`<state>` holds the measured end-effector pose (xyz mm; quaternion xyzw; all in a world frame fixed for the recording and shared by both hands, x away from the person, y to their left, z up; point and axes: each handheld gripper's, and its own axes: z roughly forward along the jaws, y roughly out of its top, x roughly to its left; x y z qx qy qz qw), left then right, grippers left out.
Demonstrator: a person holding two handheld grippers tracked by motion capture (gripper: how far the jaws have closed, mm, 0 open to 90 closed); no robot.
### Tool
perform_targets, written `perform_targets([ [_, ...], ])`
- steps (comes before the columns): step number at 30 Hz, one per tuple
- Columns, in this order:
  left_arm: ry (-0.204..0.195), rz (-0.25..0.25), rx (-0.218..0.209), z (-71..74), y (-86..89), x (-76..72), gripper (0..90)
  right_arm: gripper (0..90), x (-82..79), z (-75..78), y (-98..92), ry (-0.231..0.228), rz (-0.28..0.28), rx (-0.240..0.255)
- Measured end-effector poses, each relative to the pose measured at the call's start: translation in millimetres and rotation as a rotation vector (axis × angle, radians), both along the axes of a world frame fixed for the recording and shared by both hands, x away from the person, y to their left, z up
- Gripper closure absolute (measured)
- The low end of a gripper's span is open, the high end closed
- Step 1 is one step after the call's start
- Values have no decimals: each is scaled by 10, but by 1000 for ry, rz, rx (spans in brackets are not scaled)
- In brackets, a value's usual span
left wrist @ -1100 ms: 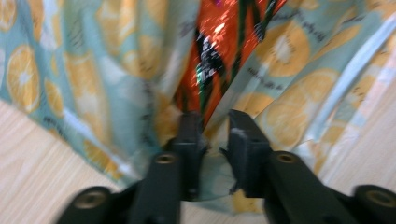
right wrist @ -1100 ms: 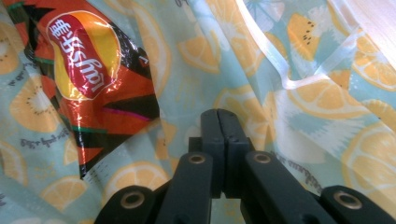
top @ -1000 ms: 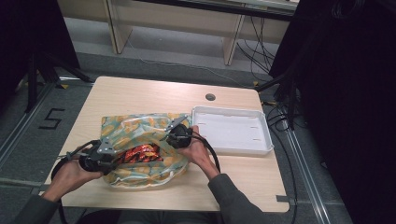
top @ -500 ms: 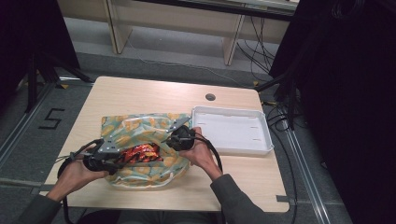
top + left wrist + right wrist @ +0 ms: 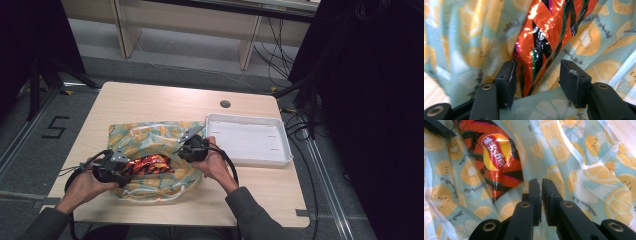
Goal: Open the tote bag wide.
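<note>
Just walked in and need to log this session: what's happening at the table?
A person is working a shiny orange snack packet into a citrus-print cloth bag on the table. The right gripper is pinched shut on the bag's fabric. The left gripper has just been opening, and the packet's end sits between its jaws without being pressed. A white tray lies beside the bag.

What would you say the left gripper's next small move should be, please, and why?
Probably draw the left gripper back out of the fruit-print bag: its jaws have just been opening off the orange snack packet, which lies inside, while the right gripper pinches the bag's edge.
</note>
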<state>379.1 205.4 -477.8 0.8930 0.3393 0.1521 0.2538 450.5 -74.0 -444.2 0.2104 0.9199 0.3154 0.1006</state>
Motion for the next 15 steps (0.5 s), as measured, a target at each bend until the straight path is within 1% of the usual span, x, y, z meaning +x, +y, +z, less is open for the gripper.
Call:
perform_targets([
  [1, -4, -15, 21, 0, -1, 7, 484, 861, -1, -2, 2, -1, 0, 3],
  [2, 21, 4, 13, -12, -16, -4, 486, 859, -3, -2, 2, 0, -1, 1],
  [3, -2, -18, 28, -14, -15, 3, 494, 857, -10, 5, -3, 6, -10, -4],
  [5, -8, -22, 34, -16, -18, 5, 536, 851, -20, 8, -5, 6, -3, 6],
  [6, -11, -23, 33, -16, -15, 7, 551, 847, -25, 15, -13, 15, -4, 11],
  [7, -14, -20, 32, -17, -12, 6, 581, 841, -35, 30, -25, 13, -7, 8],
  [8, -6, -16, 30, -22, -12, 7, 607, 835, -41, 38, -37, 9, -1, 9],
  [9, 4, -14, 27, -29, -12, 8, 624, 829, -55, 45, -51, 11, -8, 17],
  [10, -1, -22, 37, -29, -7, 16, 670, 822, -68, 61, -69, 13, -12, 17],
  [11, -11, -24, 38, -30, -6, 22, 723, 817, -80, 68, -86, 10, -13, 25],
  [12, -12, -35, 38, -27, -5, 31, 767, 812, -90, 83, -108, 8, -14, 24],
  [13, -17, -58, 50, -10, -3, 39, 807, 808, -103, 89, -125, 0, -14, 32],
  [14, -29, -60, 54, -3, -10, 38, 833, 804, -124, 109, -153, 6, -22, 35],
  [15, -29, -58, 49, 9, -15, 29, 858, 802, -142, 118, -177, 0, -19, 45],
])
